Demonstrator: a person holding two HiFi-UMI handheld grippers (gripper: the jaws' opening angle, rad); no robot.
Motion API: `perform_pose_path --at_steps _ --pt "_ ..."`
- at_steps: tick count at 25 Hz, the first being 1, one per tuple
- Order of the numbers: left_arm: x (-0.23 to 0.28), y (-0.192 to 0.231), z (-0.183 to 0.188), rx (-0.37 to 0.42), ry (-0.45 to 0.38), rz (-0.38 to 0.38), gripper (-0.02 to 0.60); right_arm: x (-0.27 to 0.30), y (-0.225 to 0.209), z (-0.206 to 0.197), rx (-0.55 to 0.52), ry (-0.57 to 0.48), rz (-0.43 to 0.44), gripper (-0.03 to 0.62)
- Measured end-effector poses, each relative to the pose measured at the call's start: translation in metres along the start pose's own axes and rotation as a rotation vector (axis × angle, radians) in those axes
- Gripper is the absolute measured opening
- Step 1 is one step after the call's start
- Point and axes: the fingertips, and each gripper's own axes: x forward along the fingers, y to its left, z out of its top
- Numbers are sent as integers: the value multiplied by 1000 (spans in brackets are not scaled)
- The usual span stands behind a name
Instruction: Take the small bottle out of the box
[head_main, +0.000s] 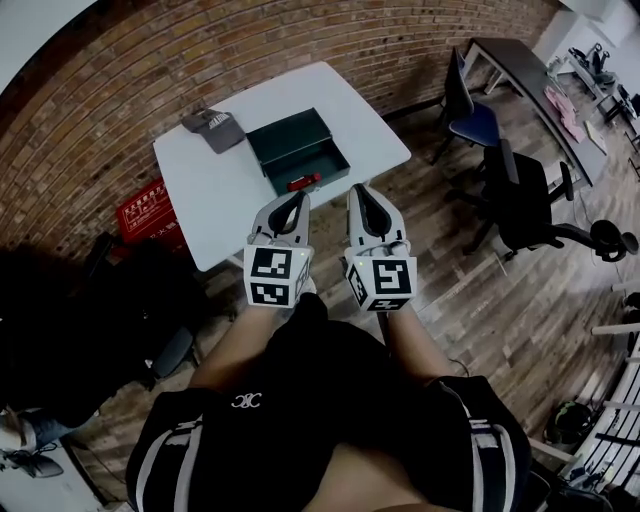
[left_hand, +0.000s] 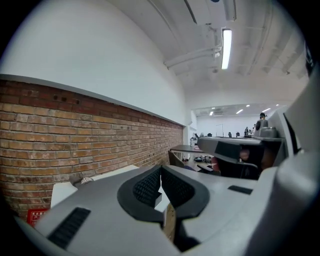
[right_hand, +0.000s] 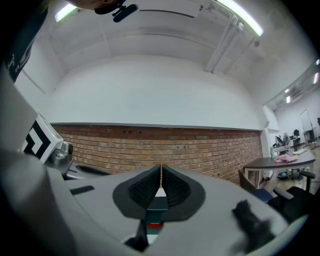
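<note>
A dark green open box (head_main: 298, 150) stands on the white table (head_main: 220, 195). A small red object (head_main: 303, 182), probably the small bottle, lies at the box's near wall; whether inside or just outside I cannot tell. My left gripper (head_main: 298, 198) and right gripper (head_main: 357, 191) hover side by side at the table's near edge, short of the box, both shut and empty. In the left gripper view the left gripper (left_hand: 161, 169) has its pads meeting. Below the shut right gripper (right_hand: 160, 168) in its own view show the box (right_hand: 159, 206) and the red object (right_hand: 154, 226).
A grey cap (head_main: 213, 128) lies on the table left of the box. A red crate (head_main: 150, 210) sits on the floor at the left. Office chairs (head_main: 520, 195) and a dark desk (head_main: 525, 70) stand to the right. A brick wall (head_main: 150, 60) runs behind the table.
</note>
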Motion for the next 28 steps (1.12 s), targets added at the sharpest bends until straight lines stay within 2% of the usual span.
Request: perform_pose_path --at_steps 9,18,23,28 --pt "77 49 2 -6 31 -14 14 85 -32 -10 0 32 -11 31" --pt "140 105 -18 -9 110 -46 14 165 -58 -27 10 77 -28 31" --pt "166 116 -32 26 156 -100 15 186 -72 -43 26 113 -51 31" --pt "179 116 -48 63 190 -153 15 201 -82 -54 24 158 -32 31"
